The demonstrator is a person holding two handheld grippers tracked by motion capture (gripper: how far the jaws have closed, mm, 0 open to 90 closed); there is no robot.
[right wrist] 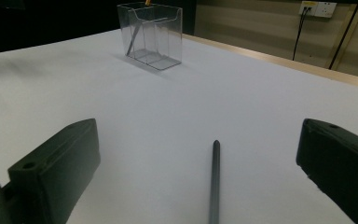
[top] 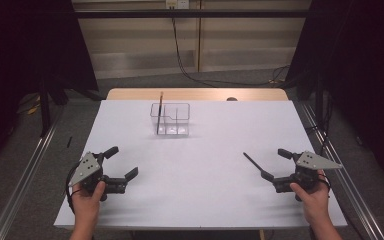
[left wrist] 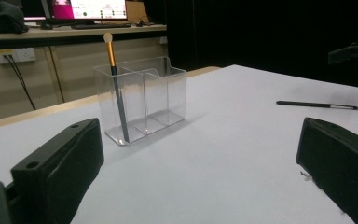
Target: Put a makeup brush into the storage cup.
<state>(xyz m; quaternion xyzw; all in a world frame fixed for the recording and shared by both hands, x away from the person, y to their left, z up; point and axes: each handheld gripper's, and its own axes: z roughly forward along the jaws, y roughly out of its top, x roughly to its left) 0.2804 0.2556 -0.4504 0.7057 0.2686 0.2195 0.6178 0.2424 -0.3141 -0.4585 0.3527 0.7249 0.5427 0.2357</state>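
Observation:
A clear plastic holder [top: 170, 119] [left wrist: 142, 98] [right wrist: 152, 35] with compartments stands on the white table [top: 200, 165] toward the back. A thin brush [top: 160, 111] [left wrist: 114, 81] with a gold ferrule leans upright in its left compartment. A dark pen-like stick [top: 253, 161] [right wrist: 214, 179] [left wrist: 316, 105] lies flat on the table at the right. My right gripper [top: 276, 163] [right wrist: 200, 182] is open, the stick lying between its jaws. My left gripper [top: 121, 161] [left wrist: 200, 177] is open at the front left, nothing between its jaws, facing the holder.
A wooden strip [top: 197, 94] runs along the table's far edge. Cables [top: 190, 70] hang on the back wall. Metal rails [top: 22, 180] flank the table on both sides. A desk with a monitor [left wrist: 91, 9] stands beyond the table.

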